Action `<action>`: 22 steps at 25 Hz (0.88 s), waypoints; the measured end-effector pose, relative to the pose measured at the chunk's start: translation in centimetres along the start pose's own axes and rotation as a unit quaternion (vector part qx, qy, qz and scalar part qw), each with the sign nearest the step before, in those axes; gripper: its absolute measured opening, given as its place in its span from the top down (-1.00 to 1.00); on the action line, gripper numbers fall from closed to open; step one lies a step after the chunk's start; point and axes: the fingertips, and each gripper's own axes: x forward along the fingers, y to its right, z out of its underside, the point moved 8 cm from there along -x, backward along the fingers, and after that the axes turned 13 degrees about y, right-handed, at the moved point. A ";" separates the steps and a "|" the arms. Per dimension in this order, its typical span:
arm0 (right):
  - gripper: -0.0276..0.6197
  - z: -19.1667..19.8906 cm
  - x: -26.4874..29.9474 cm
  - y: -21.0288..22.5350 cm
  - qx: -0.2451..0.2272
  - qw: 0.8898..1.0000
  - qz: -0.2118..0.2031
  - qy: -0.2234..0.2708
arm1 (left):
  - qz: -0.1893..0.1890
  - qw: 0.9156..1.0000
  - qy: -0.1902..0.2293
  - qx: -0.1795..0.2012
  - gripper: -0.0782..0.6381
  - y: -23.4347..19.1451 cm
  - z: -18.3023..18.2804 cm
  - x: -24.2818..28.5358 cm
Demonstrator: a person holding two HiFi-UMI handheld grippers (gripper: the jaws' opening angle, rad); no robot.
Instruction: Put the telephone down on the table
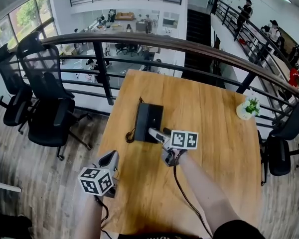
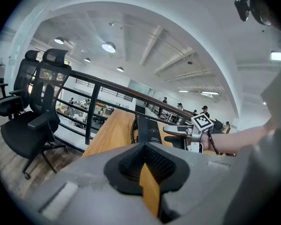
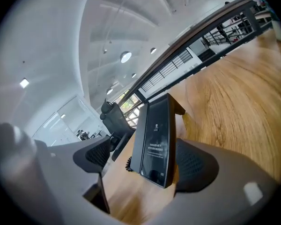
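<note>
Black rectangular telephone sits on the light wooden table. Right gripper is at its near end, jaws spread wide either side, not clamping it. Left gripper is clenched empty, well apart by the table's edge.

- Telephone: black rect. slab w/ glossy top; small pale print is showing on it, too small to read.
- It's sitting on the wooden counter, long axis running away from the person, far end looking propped a bit higher.
- It's lying left of centre, nearer the far edge.
- Coiled black cord is curling out at its left side onto the counter.
- Near end is sitting between the right tongs' wide-apart jaws, left pad clear of it.
</note>
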 end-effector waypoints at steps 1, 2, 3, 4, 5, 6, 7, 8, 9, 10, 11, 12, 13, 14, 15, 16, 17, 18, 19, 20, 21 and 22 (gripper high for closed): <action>-0.40 -0.2 -0.3 -0.3 -0.005 1.000 -0.003 0.003 | 0.001 1.000 0.003 0.002 0.78 0.4 -0.1 -0.3; -0.36 -0.4 -0.7 -0.8 -0.011 1.000 -0.005 0.006 | 0.002 1.000 0.007 0.004 0.78 0.8 -0.1 -0.8; -0.32 -0.5 -1.2 -1.5 -0.017 1.000 -0.007 0.011 | 0.003 1.000 0.010 0.006 0.78 1.2 -0.3 -1.4; -0.26 -0.5 -1.8 -2.3 -0.025 1.000 -0.006 0.016 | 0.004 1.000 0.013 0.007 0.77 1.6 -0.4 -2.2; -0.20 -0.6 -2.4 -3.1 -0.034 0.999 -0.005 0.021 | 0.005 1.000 0.016 0.008 0.78 2.0 -0.4 -3.1; -0.16 -0.6 -2.9 -3.8 -0.046 0.999 -0.004 0.024 | 0.006 1.000 0.018 0.008 0.78 2.4 -0.5 -3.8; -0.13 -0.6 -3.5 -4.4 -0.060 0.998 -0.003 0.025 | 0.007 1.000 0.020 0.007 0.78 2.8 -0.4 -4.5; -0.11 -0.6 -4.0 -4.9 -0.076 0.997 -0.002 0.026 | 0.008 1.000 0.021 0.007 0.78 3.1 -0.3 -5.0; -0.07 -0.6 -4.5 -5.4 -0.093 0.995 -0.001 0.026 | 0.008 1.000 0.021 0.006 0.78 3.5 -0.2 -5.5; -0.02 -0.6 -5.0 -5.7 -0.108 0.994 0.000 0.027 | 0.008 1.000 0.021 0.005 0.78 3.7 0.0 -5.9; 0.02 -0.6 -5.6 -5.9 -0.121 0.992 -0.001 0.029 | 0.008 1.000 0.021 0.004 0.78 4.0 0.2 -6.2; 0.05 -0.5 -6.2 -6.1 -0.132 0.991 -0.003 0.031 | 0.009 1.000 0.021 0.003 0.78 4.4 0.5 -6.4; 0.06 -0.4 -6.9 -6.3 -0.141 0.989 -0.007 0.032 | 0.009 1.000 0.020 0.002 0.78 4.7 0.8 -6.5; 0.08 -0.2 -7.6 -6.4 -0.150 0.988 -0.011 0.033 | 0.009 1.000 0.020 0.002 0.78 5.0 1.1 -6.7; 0.11 0.0 -8.3 -6.6 -0.159 0.987 -0.014 0.034 | 0.008 1.000 0.019 0.002 0.78 5.4 1.4 -6.9; 0.14 0.2 -9.1 -6.8 -0.169 0.985 -0.017 0.034 | 0.007 1.000 0.018 0.001 0.78 5.8 1.8 -7.2; 0.18 0.5 -9.9 -7.0 -0.178 0.983 -0.020 0.035 | 0.006 1.000 0.018 0.000 0.78 6.3 2.1 -7.5; 0.21 0.8 -10.8 -7.2 -0.187 0.982 -0.023 0.035 | 0.003 1.000 0.017 -0.003 0.78 6.8 2.5 -7.9; 0.23 1.1 -11.6 -7.3 -0.195 0.980 -0.026 0.036 | 0.001 1.000 0.017 -0.005 0.78 7.4 2.9 -8.3; 0.25 1.3 -12.5 -7.4 -0.202 0.978 -0.029 0.036 | -0.002 1.000 0.017 -0.008 0.78 7.9 3.3 -8.6; 0.28 1.5 -13.4 -7.5 -0.209 0.977 -0.033 0.035 | -0.005 1.000 0.016 -0.010 0.78 8.5 3.7 -8.8; 0.30 1.8 -14.3 -7.5 -0.214 0.975 -0.038 0.033 | -0.008 1.000 0.014 -0.013 0.78 9.2 4.2 -9.1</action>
